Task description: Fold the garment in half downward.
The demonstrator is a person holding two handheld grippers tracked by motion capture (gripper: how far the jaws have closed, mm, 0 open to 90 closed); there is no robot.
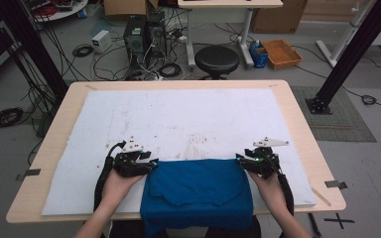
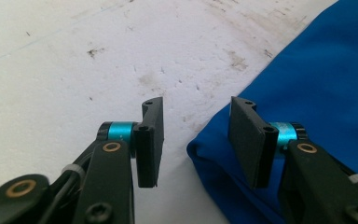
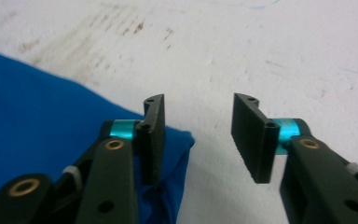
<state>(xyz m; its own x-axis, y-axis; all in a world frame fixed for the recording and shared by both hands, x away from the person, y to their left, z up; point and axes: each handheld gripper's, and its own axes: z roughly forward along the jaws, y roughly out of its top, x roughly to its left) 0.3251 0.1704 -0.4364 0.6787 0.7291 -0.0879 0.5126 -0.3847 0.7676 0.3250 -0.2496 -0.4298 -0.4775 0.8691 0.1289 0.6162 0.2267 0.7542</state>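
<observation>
**Cloth folded at the near edge, both grippers at its far corners, nothing gripped**

Progress, as I judge it: the blue cloth (image 1: 197, 191) lies at the near side of the white board (image 1: 178, 119), its far edge straight and square to me, its near part hanging over the table (image 1: 297, 119) edge toward my lap. A doubled flap shows on its left half, so some folding looks done. What is left seems to be taking the two far corners and carrying them, either to fold again or to spread the cloth out over the board; I cannot tell which from here.

Left gripper (image 1: 150, 164): released, jaws standing well apart. In the left gripper view (image 2: 196, 135) the cloth's corner (image 2: 200, 151) sits low in the gap, nearer the right-hand jaw than the left-hand one. The right-hand jaw hangs over the blue; the left-hand jaw stands over bare board. The corner looks thick, more than one layer. No pad is pressing it.

Right gripper (image 1: 241, 161): also released, jaws wide. In the right gripper view (image 3: 198, 135) the mirror case: the cloth's corner (image 3: 179, 140) pokes out just past the left-hand jaw, into the near-left of the gap. The right-hand jaw is over bare board, well apart from the blue. Whether the left-hand jaw touches the cloth I cannot tell; it at least overlaps it.

Both corners lie off-centre in the gaps, each toward the jaw on the cloth's side. Judgement: each gripper wants a small shift inward before clenching.
</observation>
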